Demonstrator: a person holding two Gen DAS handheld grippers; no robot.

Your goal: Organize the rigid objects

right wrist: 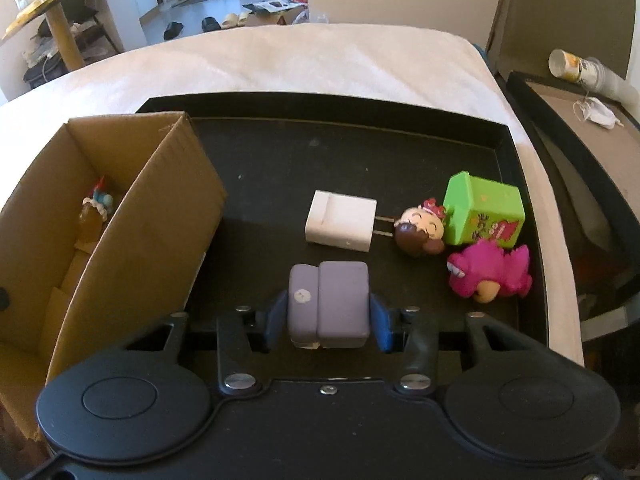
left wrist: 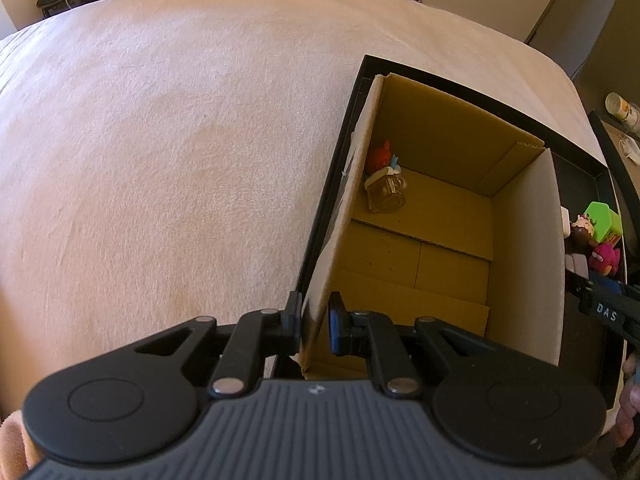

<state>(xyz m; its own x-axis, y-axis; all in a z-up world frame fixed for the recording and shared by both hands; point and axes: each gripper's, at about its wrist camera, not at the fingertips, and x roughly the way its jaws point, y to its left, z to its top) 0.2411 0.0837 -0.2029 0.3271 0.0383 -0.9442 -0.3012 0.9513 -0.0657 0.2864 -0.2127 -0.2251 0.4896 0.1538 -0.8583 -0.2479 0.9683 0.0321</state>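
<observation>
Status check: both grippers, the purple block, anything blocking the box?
Left gripper clamped on cardboard box wall. Right gripper pads against purple block, still on black tray. Path to box looks clear.

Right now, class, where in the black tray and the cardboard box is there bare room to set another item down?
Tray: bare floor between the far rim and the charger. Box: near floor is bare; only the small jar sits at the far left corner. Crowded: the tray's right side, with doll, green box and pink toy.
</observation>
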